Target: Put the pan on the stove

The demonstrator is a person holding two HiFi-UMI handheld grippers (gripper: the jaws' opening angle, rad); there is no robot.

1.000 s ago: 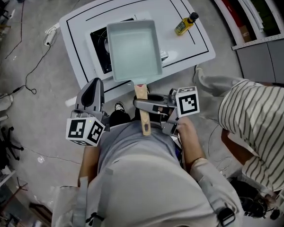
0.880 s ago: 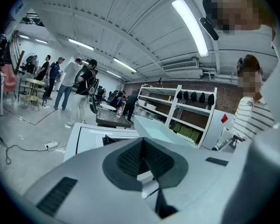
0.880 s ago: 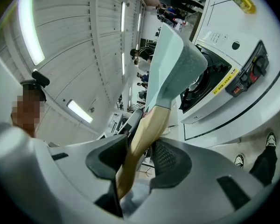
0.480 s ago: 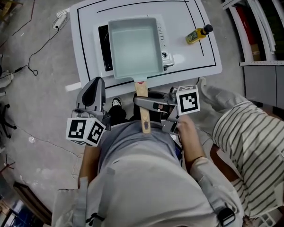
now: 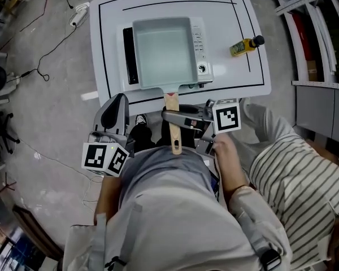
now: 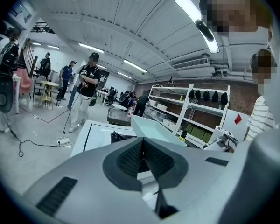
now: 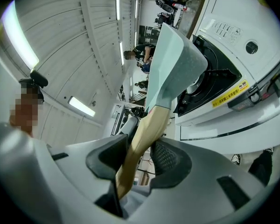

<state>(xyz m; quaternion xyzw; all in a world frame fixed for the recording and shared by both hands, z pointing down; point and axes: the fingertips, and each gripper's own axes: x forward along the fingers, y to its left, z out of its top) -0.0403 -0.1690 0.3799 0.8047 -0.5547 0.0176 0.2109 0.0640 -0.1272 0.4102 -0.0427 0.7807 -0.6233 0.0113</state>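
A pale blue rectangular pan [image 5: 163, 52] hangs over the white tabletop stove [image 5: 202, 44] on the white table [image 5: 237, 83]. Its wooden handle [image 5: 173, 130] points back toward me. My right gripper [image 5: 174, 118] is shut on that handle, just off the table's near edge. In the right gripper view the handle [image 7: 142, 134] runs between the jaws, and the pan [image 7: 170, 64] sits tilted a little above the stove's burner [image 7: 210, 73]. My left gripper [image 5: 117, 101] is held to the left of the handle, below the table edge, shut on nothing; its view shows the pan [image 6: 154, 129] ahead.
A yellow oil bottle [image 5: 244, 46] lies on the table right of the stove. A person in a striped shirt [image 5: 296, 174] stands close at my right. Cables and a power strip [image 5: 78, 14] lie on the floor to the left. Shelving [image 5: 322, 33] lines the right side.
I have moved closer to the table, carrying the pan forward and to the right. It now covers most of the stove, whose control panel shows at the right.
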